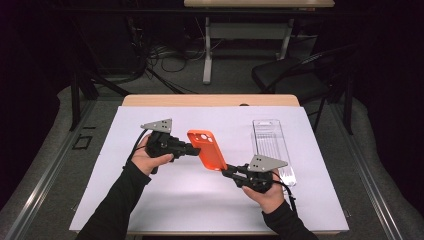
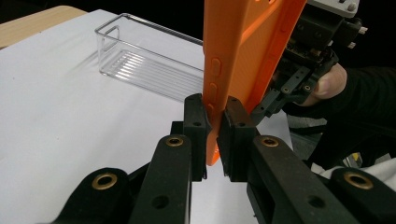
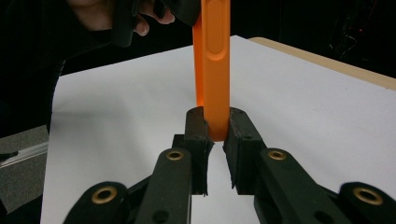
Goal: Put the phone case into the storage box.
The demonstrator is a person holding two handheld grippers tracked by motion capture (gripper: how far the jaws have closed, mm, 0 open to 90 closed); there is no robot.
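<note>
Orange case point(image 1: 206, 149) is held off the table between both grippers. Left gripper point(image 1: 196, 149) is clamped on one edge of it; in the left gripper view the pads pinch the side with the button bumps point(image 2: 214, 88). Right gripper point(image 1: 226, 171) is clamped on the opposite end; in the right gripper view its pads squeeze the thin edge of the case point(image 3: 213, 70), which stands upright straight ahead of the jaws.

Around: clear tray point(image 1: 273, 149) lies just behind the right gripper, on the far side from the case, long side running away from the person. In the left gripper view the tray point(image 2: 140, 60) sits beyond the case, to the jaws' left. White sheet point(image 1: 200, 200) covers the table under everything. Nothing stands between the grippers but the case itself.

Beyond the table: a chair point(image 1: 295, 75), desk legs point(image 1: 207, 50) and floor cables point(image 1: 165, 60), all dim.

Hard to see: the case's top is cut off in both gripper views. The tray's near end is partly covered by the right gripper's grey plate point(image 1: 267, 163). The left hand point(image 3: 112, 14) is cropped and blurred in the right gripper view. The room's edges are black.
</note>
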